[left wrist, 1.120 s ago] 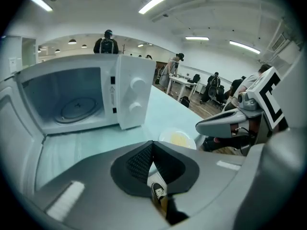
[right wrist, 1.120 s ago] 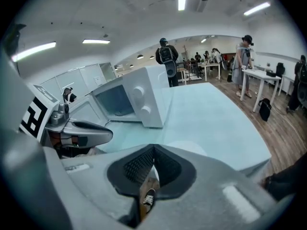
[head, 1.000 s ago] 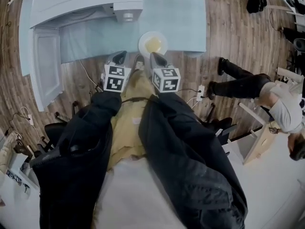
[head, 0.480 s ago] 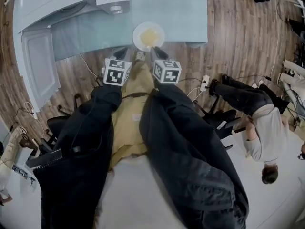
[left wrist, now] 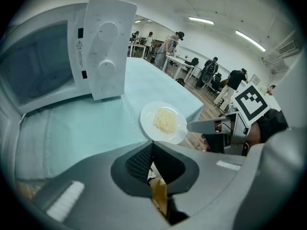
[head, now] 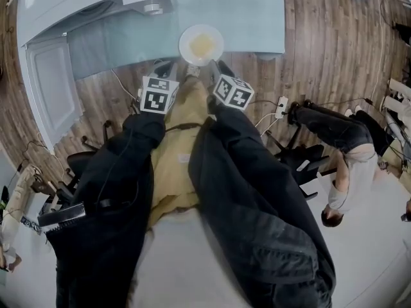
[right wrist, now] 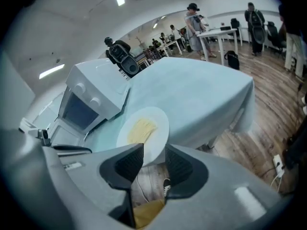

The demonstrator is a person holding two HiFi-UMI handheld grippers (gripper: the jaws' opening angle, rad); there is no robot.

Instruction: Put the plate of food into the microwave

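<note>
Left gripper [left wrist: 152,150]: jaws pressed together, empty, near-left of the plate.
Right gripper [right wrist: 153,153]: the nearer one; jaws have just opened wide, pinching nothing.
Plate [head: 201,45]: round, holds noodles, at the table's [head: 250,11] near edge, its near rim straight ahead of the right jaws.
Microwave [head: 90,2]: far left, door [head: 51,85] open; the way there looks unblocked.

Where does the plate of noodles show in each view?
Head view: plate at top centre.
Left gripper view: plate just below centre.
Right gripper view: plate at lower centre.
Shared landmark: the white microwave, left of the plate in every view.
</note>
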